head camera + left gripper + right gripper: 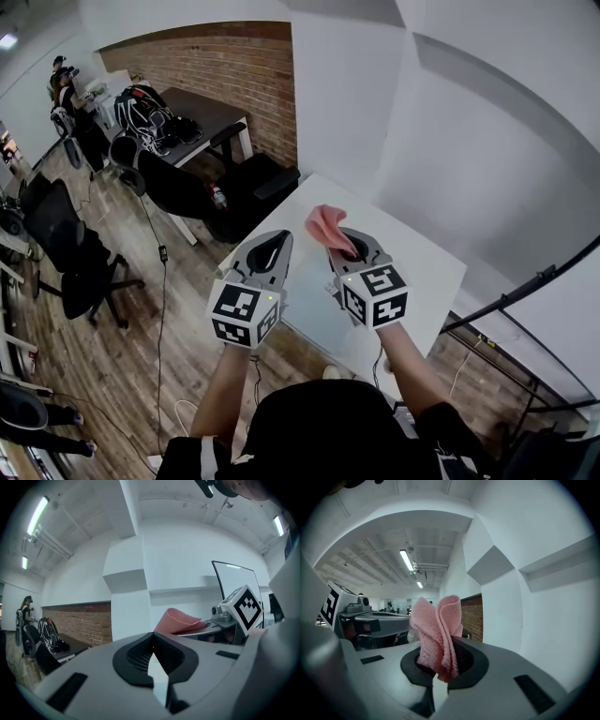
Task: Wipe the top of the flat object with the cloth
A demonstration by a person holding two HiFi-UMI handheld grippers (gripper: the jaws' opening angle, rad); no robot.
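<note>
Cloth (436,630), pink and bunched, is clamped between the fingers of the right gripper (345,248), held up above the white bench (427,281). Just beside it, the left gripper (274,251) has its fingers together on nothing. Beyond the bench stand black office chairs (253,187).

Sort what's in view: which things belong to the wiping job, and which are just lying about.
Job: pink cloth, held by the right gripper; white table, likely the surface to wipe; left gripper, shut and empty.
Lying about: office chairs; dark desk; bags on it; floor cable.
</note>
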